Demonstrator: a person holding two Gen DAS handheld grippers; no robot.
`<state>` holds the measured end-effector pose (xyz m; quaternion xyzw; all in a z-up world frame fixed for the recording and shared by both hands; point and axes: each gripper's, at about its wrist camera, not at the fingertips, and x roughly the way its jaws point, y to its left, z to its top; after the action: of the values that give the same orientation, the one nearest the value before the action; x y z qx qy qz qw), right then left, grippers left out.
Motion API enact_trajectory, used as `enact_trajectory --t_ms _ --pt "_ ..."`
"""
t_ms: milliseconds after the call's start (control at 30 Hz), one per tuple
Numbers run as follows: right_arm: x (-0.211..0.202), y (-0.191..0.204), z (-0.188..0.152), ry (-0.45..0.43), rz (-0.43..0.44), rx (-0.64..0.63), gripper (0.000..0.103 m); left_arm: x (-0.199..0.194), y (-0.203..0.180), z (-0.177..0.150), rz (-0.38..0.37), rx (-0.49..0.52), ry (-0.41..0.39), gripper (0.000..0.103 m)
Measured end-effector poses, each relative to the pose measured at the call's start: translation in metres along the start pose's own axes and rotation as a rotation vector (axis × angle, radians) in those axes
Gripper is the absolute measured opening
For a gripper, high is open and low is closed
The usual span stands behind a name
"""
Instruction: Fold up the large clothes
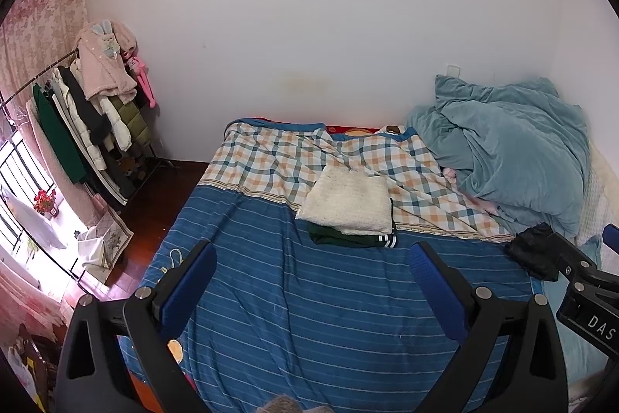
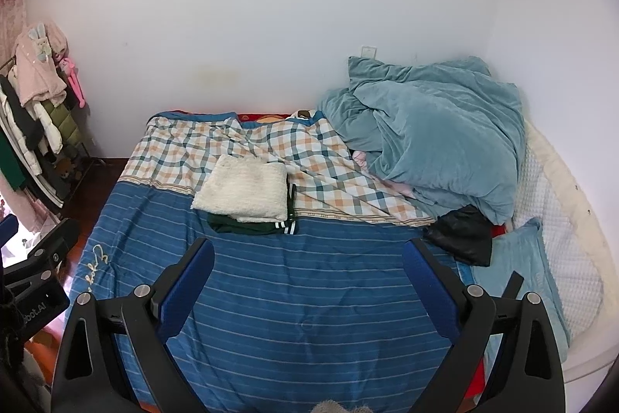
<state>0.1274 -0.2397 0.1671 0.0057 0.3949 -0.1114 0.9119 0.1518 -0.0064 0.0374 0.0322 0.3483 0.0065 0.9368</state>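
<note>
"DAS" lettering on right gripper (image 1: 592,250) body.

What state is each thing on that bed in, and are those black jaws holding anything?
Left gripper: jaws open, empty.
Right gripper: jaws open, empty.
White fleece garment: folded, stacked on the green one.
Dark green garment: folded, underneath.
Black garment: crumpled, unfolded.
Teal blanket: heaped, unfolded.

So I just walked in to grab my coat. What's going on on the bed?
Someone is folding clothes with two handheld grippers. Right now the left gripper and right gripper both hover over the blue striped bedspread, jaws open and empty. A folded cream fleece already sits stacked on a folded dark green garment. A crumpled black garment lies unfolded beside the teal duvet.
</note>
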Motion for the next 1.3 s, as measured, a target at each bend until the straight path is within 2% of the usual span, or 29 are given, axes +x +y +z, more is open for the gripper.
enact_trajectory --t_ms 1300 --pt "0.005 0.007 0.008 -0.006 0.008 -0.003 0.100 -0.004 -0.010 0.010 0.001 -0.008 -0.023 0.102"
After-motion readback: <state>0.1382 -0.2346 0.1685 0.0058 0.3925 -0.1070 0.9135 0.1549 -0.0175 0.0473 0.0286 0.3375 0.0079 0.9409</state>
